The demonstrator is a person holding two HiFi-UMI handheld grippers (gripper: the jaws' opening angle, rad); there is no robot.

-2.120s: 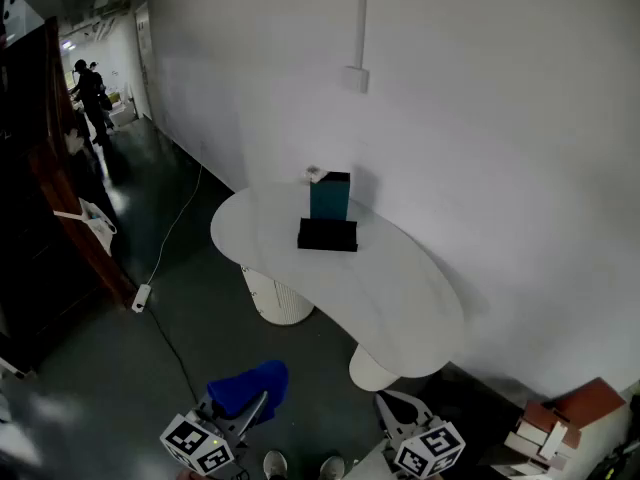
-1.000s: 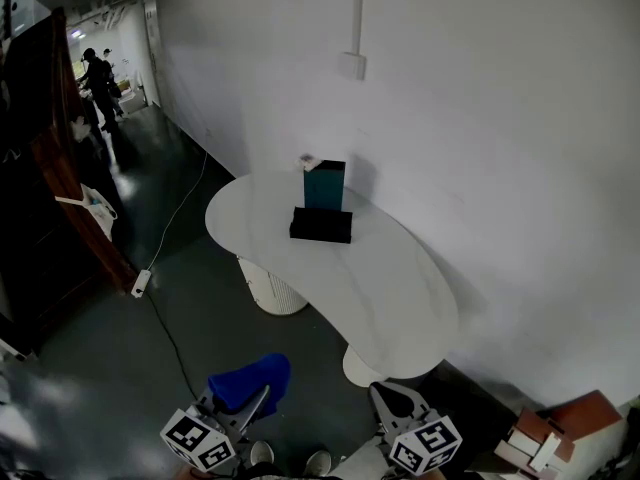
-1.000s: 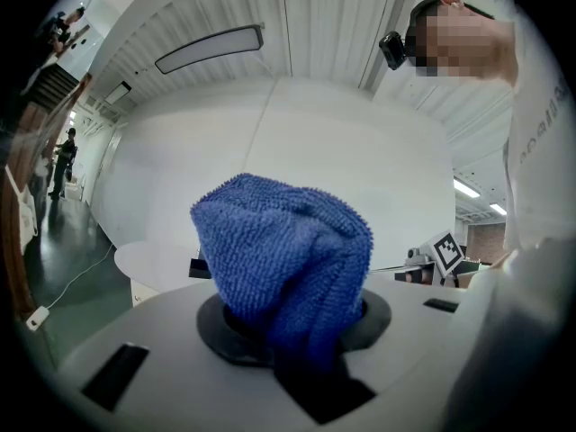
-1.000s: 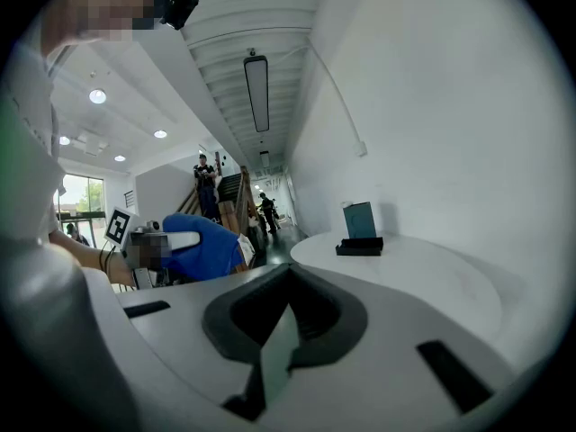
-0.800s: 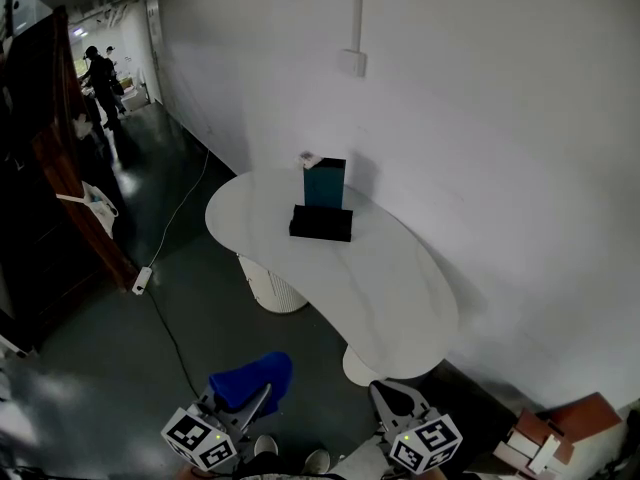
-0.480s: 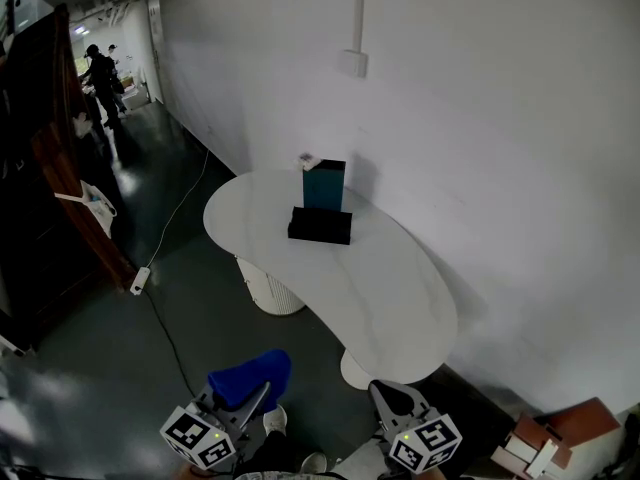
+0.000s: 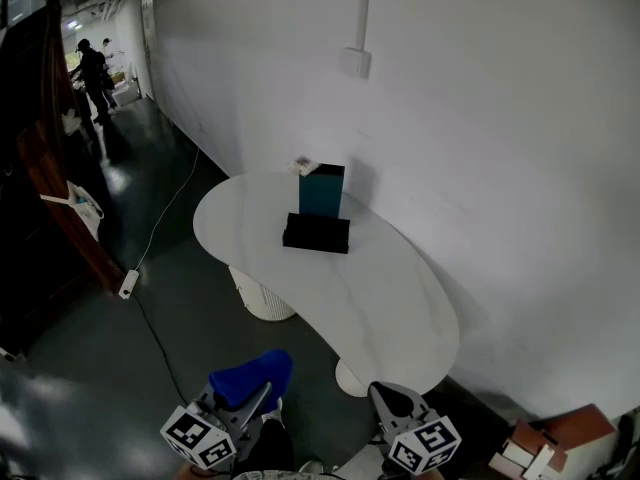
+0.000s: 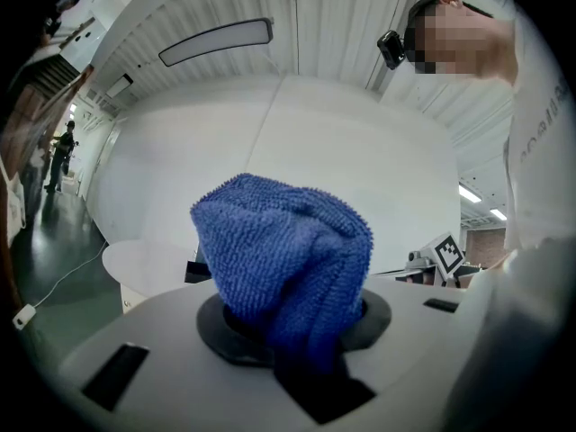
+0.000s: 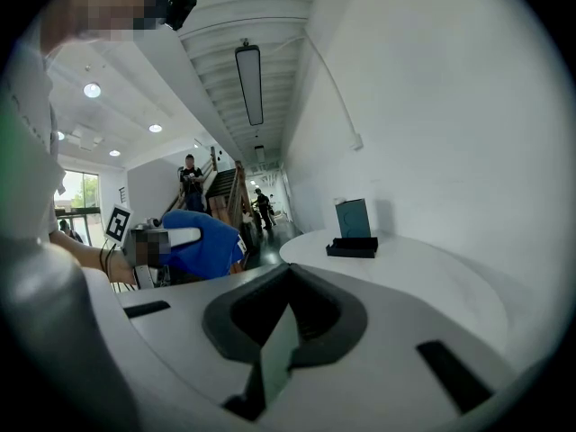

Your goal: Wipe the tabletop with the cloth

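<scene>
The white kidney-shaped bench [image 7: 400,298] stands against the white wall, and everything else reads from it. Toward its far end a teal upright box [image 7: 321,190] stands just behind a flat black case [image 7: 316,234], both near the wall edge, so most of the benchtop lies bare for wiping. The bunched blue terry cloth [image 7: 248,378] is not on the bench. It is held in the air off the near edge, over the dark floor, by the left claw [image 7: 245,408]. The left gripper view shows that claw [image 8: 297,331] clamped on the lower folds of the cloth [image 8: 283,259], with the bulk standing up as a rounded wad beyond the tips, probably so a broad soft face can meet the benchtop. The right claw [image 7: 395,403] hangs off the near end of the bench, beside the left one. Its jaws [image 9: 274,349] are pressed together on nothing, and it seems simply kept out of the way. The wiping looks not yet begun, and the cloth must first be carried forward and lowered onto the benchtop, clear of the two boxes.
</scene>
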